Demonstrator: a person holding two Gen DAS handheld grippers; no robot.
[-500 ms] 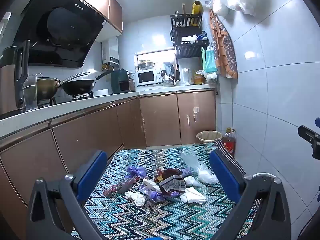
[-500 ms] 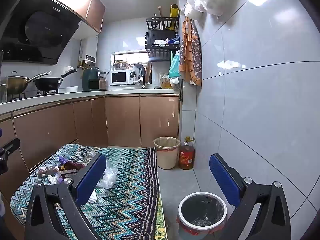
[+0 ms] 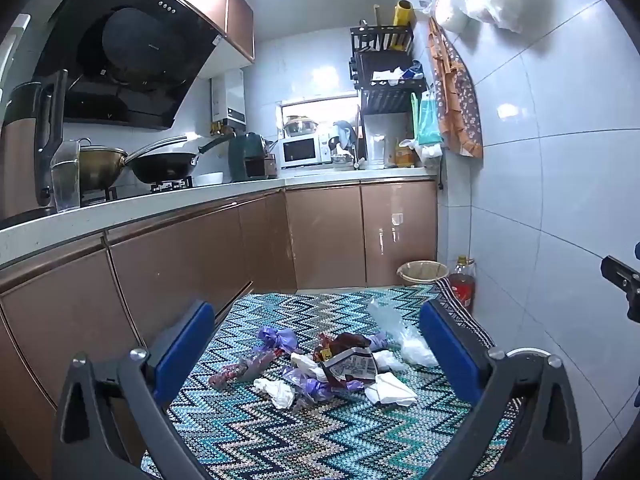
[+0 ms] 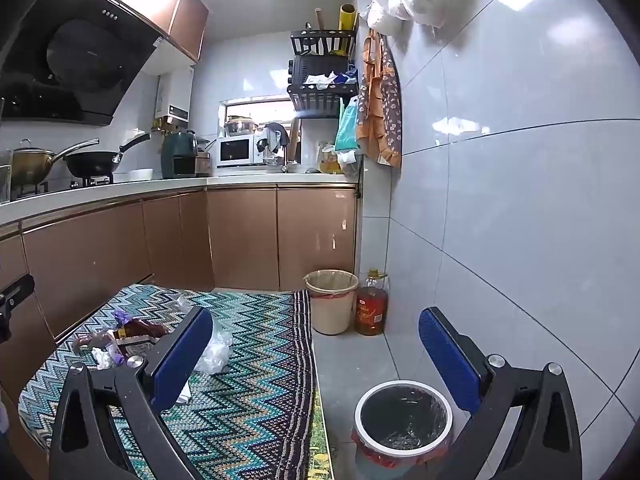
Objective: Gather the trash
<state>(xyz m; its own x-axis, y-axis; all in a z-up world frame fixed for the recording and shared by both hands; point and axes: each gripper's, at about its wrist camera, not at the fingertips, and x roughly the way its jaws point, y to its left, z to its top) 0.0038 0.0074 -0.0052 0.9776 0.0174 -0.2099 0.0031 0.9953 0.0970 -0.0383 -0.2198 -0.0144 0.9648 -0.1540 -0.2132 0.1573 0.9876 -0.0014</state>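
Note:
A heap of trash [image 3: 332, 368] lies on a zigzag-patterned cloth [image 3: 304, 440]: purple plastic bags, white crumpled tissues, a dark printed wrapper and a clear plastic bag [image 3: 404, 340]. My left gripper [image 3: 316, 344] hovers above and before the heap, open, nothing between its blue pads. In the right wrist view the same trash [image 4: 120, 340] sits at the left on the cloth [image 4: 256, 380]. My right gripper [image 4: 316, 344] is open and empty, above the floor. A white-rimmed bin with a dark liner [image 4: 404, 416] stands below it at the right.
A beige lined bin [image 4: 332, 300] and an oil bottle [image 4: 372, 308] stand by the far cabinets. Brown cabinets [image 3: 160, 264] run along the left under a counter with pans. A tiled wall [image 4: 500, 220] closes the right side.

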